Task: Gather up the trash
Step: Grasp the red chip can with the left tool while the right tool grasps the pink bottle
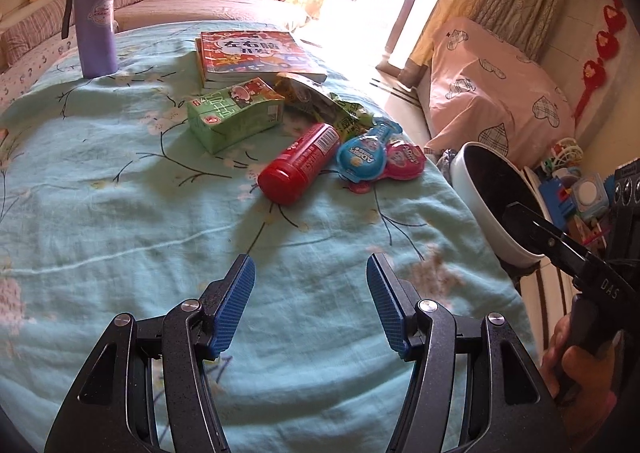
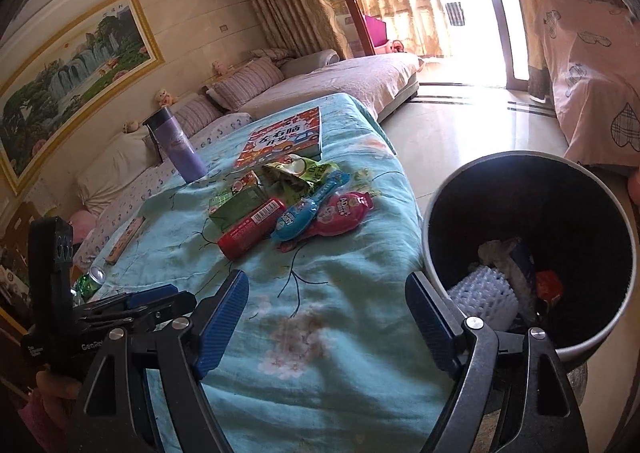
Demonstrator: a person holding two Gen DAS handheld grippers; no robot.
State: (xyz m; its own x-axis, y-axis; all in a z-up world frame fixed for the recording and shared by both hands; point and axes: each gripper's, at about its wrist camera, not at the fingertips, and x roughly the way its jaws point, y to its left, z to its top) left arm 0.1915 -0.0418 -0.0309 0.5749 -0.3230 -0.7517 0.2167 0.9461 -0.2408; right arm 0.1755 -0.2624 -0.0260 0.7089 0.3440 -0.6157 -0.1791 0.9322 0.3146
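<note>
Trash lies on a table under a teal floral cloth (image 1: 120, 213): a red tube (image 1: 298, 163), a green carton (image 1: 234, 115), a green snack bag (image 1: 320, 99), a blue wrapper (image 1: 362, 155) and a pink wrapper (image 1: 404, 161). The same pile shows in the right wrist view: red tube (image 2: 252, 229), carton (image 2: 236, 203), blue wrapper (image 2: 306, 211), pink wrapper (image 2: 340, 215). My left gripper (image 1: 310, 277) is open and empty, short of the red tube. My right gripper (image 2: 326, 301) is open and empty over the table's near right edge. The white bin (image 2: 624, 301) with a black inside stands right of the table, with trash inside.
A purple flask (image 1: 96, 21) and a red book (image 1: 256, 51) stand at the table's far side. A green can (image 2: 90, 281) and a flat box (image 2: 126, 239) lie at the left. A sofa (image 2: 320, 81) is behind; a pink-covered piece of furniture (image 1: 496, 93) and toys (image 1: 576, 189) are at right.
</note>
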